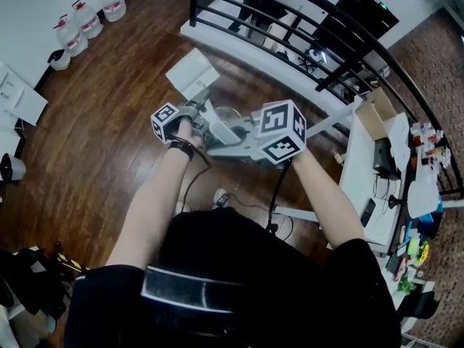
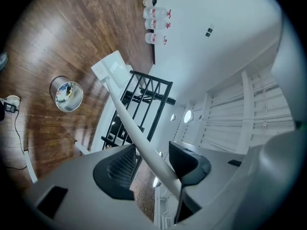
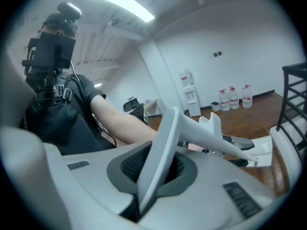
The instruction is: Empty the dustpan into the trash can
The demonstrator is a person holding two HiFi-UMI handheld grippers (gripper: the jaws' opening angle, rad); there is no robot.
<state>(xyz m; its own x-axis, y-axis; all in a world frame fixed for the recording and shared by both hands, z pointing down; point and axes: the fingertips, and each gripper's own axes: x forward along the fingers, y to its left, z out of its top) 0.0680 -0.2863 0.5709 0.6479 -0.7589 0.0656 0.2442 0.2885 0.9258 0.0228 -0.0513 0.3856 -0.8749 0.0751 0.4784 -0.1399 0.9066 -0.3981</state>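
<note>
The white long-handled dustpan (image 1: 191,73) hangs tilted above the wood floor, and its pan (image 2: 111,69) shows beyond a small silver trash can (image 2: 66,93) with scraps inside. Only the can's rim (image 1: 229,114) peeks out behind the grippers in the head view. My left gripper (image 2: 151,159) is open, with the handle shaft (image 2: 128,122) passing between its jaws, a gap on the left side. My right gripper (image 3: 158,169) is shut on the handle's curved grip end (image 3: 165,140). Both grippers, the left gripper (image 1: 197,112) and the right gripper (image 1: 219,131), sit close together in front of my chest.
A black railing (image 1: 290,20) runs behind the dustpan, with a drop beyond. Water jugs (image 1: 87,19) stand by the far-left wall. A white desk (image 1: 377,158) with clutter stands at the right. A shoe and a cable (image 1: 220,195) lie on the floor near my feet.
</note>
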